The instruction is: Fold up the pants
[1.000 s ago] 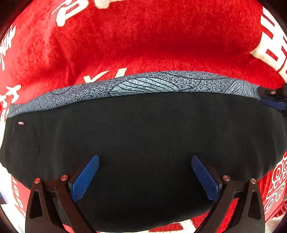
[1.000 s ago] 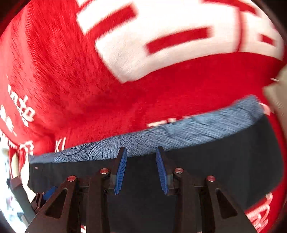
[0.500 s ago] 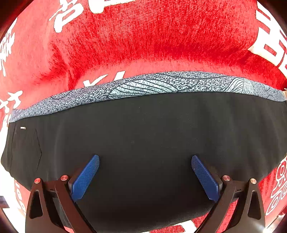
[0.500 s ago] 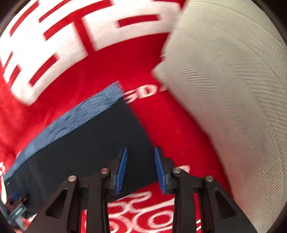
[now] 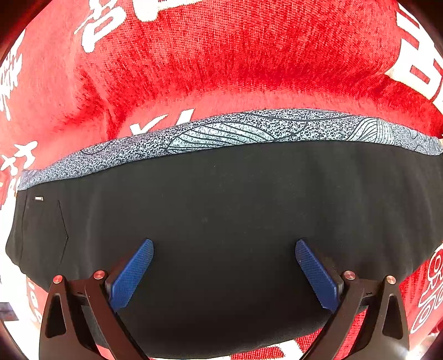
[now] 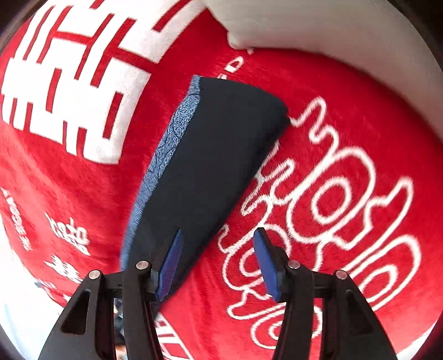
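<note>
Folded black pants (image 5: pixel 221 216) lie flat on a red blanket (image 5: pixel 221 63) with white lettering, their grey patterned band (image 5: pixel 249 130) forming the far edge. Bare blanket lies beyond that band and past the right-hand end of the fold, where the right wrist view shows the corner (image 6: pixel 279 110) with open red cloth (image 6: pixel 346 171) to its right. The left gripper (image 5: pixel 224 265) hangs over the near middle of the pants, fingers spread wide, nothing between them but cloth below. Only the left view shows the pocket stitching (image 5: pixel 44 229) and small tag (image 5: pixel 38 198) at the left end; only the right view shows a cream-white fabric mass (image 6: pixel 318 25) at the far right. The right gripper (image 6: pixel 218 257) has its fingers parted, having just been opening, holding nothing; its left pad (image 6: pixel 170 265) overlaps the pants' edge. Compared with a second ago, the right view has swung off the band toward the end of the fold, while the left view is almost unchanged.
</note>
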A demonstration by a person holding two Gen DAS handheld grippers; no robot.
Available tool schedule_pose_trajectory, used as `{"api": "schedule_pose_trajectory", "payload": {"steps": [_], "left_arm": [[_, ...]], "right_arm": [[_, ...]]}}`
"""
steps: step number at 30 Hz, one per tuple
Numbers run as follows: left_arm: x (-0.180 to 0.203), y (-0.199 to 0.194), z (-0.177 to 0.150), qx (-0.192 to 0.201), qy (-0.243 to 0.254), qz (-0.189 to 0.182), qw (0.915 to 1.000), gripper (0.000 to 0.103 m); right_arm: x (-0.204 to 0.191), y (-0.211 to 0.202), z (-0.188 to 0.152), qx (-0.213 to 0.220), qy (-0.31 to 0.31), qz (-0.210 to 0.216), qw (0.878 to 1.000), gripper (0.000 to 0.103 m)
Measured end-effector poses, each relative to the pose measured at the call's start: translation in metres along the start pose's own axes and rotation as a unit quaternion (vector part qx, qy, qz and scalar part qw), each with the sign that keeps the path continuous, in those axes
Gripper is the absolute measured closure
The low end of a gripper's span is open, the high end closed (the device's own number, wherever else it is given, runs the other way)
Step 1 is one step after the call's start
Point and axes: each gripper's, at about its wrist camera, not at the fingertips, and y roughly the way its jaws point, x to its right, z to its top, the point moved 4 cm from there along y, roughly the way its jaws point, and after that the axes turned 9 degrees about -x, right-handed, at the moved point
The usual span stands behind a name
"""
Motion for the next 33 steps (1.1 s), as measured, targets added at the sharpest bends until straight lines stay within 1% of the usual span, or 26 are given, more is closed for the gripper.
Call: {"api": "schedule_pose_trajectory", "payload": {"steps": [2,3,4,6,8,11,14,19,21,23,24,25,26,27,29,31,32,33], "left_arm": [[0.003,-0.002,0.001,-0.001,0.002,0.002,1.0000,0.000],[0.005,-0.003,0.002,-0.001,0.002,0.003,1.0000,0.000],[0.006,-0.005,0.004,-0.001,0.003,0.006,1.0000,0.000],[0.011,-0.007,0.006,0.000,0.006,0.010,0.9999,0.000],[0.013,-0.008,0.006,0.001,0.007,0.012,0.9999,0.000],[0.017,-0.010,0.008,0.003,0.009,0.015,0.9998,0.000],[0.020,-0.009,0.007,0.003,0.009,0.017,0.9998,0.000],[0.029,-0.021,0.013,-0.012,0.012,0.030,0.9994,0.000],[0.040,-0.034,0.016,-0.013,0.012,0.005,0.9998,0.000],[0.055,-0.050,0.019,-0.003,0.016,-0.020,0.9997,0.000],[0.065,-0.058,0.020,0.005,0.022,-0.029,0.9993,0.000],[0.075,-0.064,0.022,0.013,0.028,-0.037,0.9989,0.000],[0.085,-0.068,0.023,0.016,0.031,-0.045,0.9984,0.000],[0.099,-0.070,0.026,0.017,0.035,-0.060,0.9974,0.000],[0.113,-0.068,0.026,0.017,0.037,-0.071,0.9966,0.000],[0.133,-0.060,0.027,0.022,0.043,-0.072,0.9963,0.000],[0.141,-0.053,0.024,0.023,0.049,-0.066,0.9963,0.000],[0.146,-0.039,0.023,0.011,0.060,-0.053,0.9967,0.000]], "right_arm": [[0.014,-0.006,0.000,0.008,0.030,0.039,0.999,0.046],[0.013,-0.005,0.000,0.012,0.041,0.053,0.998,0.046],[0.017,-0.006,-0.002,0.015,0.050,0.062,0.997,0.046],[0.021,-0.009,0.011,0.018,0.068,0.077,0.995,0.046],[0.024,-0.011,0.013,0.027,0.075,0.093,0.992,0.046],[0.027,-0.010,0.018,0.039,0.078,0.107,0.990,0.046],[0.023,0.000,0.025,0.049,0.083,0.121,0.988,0.046],[0.014,0.006,0.039,0.064,0.073,0.146,0.985,0.044],[0.009,0.009,0.045,0.062,0.062,0.149,0.985,0.044],[0.005,0.013,0.050,0.052,0.053,0.144,0.987,0.045],[0.003,0.015,0.053,0.046,0.052,0.139,0.988,0.051],[0.002,0.017,0.055,0.036,0.052,0.129,0.990,0.069],[0.001,0.020,0.057,0.026,0.052,0.118,0.991,0.081],[0.002,0.022,0.059,0.016,0.053,0.107,0.993,0.087],[0.000,0.021,0.059,0.013,0.048,0.095,0.994,0.087],[-0.007,0.018,0.059,0.015,0.029,0.080,0.996,0.088],[-0.010,0.017,0.059,0.016,0.022,0.076,0.997,0.088],[-0.015,0.015,0.059,0.017,0.013,0.072,0.997,0.088]]}}
